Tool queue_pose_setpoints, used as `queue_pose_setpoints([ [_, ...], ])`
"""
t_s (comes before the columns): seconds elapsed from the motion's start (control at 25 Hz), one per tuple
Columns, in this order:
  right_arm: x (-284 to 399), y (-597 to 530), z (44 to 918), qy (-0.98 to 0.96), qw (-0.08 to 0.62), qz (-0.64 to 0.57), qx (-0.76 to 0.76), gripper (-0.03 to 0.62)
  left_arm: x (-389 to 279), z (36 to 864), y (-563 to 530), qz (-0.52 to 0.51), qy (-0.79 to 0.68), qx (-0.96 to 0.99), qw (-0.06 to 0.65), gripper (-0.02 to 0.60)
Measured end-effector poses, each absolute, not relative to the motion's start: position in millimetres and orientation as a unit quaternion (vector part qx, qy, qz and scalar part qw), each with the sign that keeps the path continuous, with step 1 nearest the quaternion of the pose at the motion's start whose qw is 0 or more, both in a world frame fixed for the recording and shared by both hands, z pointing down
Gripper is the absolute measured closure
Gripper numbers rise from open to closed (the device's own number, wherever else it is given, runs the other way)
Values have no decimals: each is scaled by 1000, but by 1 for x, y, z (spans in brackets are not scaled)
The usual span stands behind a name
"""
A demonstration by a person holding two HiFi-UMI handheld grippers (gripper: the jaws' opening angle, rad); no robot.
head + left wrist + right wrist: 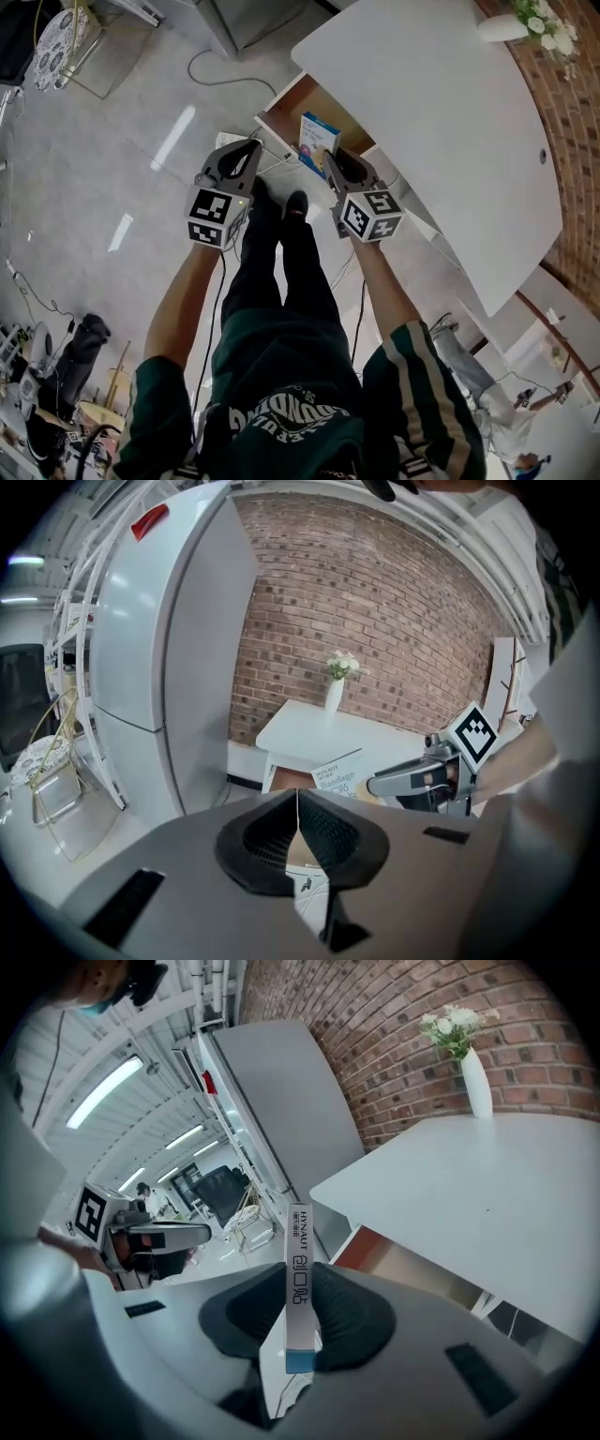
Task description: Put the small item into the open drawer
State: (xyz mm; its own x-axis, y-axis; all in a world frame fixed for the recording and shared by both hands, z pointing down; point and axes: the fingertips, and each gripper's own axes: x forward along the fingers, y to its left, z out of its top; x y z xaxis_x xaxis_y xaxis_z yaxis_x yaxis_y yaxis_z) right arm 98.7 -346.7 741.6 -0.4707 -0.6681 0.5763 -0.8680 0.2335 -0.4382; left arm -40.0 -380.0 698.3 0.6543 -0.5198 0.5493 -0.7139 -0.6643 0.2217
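Note:
The small item is a flat white and blue bandage box (317, 141) (298, 1279). My right gripper (331, 157) (300, 1290) is shut on its lower end, and the box stands upright between the pads. It hangs in front of the open wooden drawer (285, 109) (377, 1247) under the white table (441, 122). My left gripper (249, 148) (297, 819) is shut and empty, a little left of the drawer. The left gripper view also catches the box (336, 772) and the right gripper (412, 780).
A white vase of flowers (506, 26) (475, 1082) stands on the table by the brick wall (375, 621). A tall grey refrigerator (159, 658) stands left of the table. Cables (211, 70) lie on the floor, and the person's legs and shoes (281, 211) are below the grippers.

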Motion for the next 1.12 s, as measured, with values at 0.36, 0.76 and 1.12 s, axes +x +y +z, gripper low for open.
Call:
queue_pose_setpoints([
  [0.36,109,-358,797,-750,163,368,524,493,-40,740,-368,227,-336,882,240,561],
  [0.76,120,-384,850,-711,180,381,564,493,-43,776,-367,226,-334,876,265,561],
  [1.12,128,-410,882,-675,172,382,607,493,-38,798,-366,225,-326,875,278,561],
])
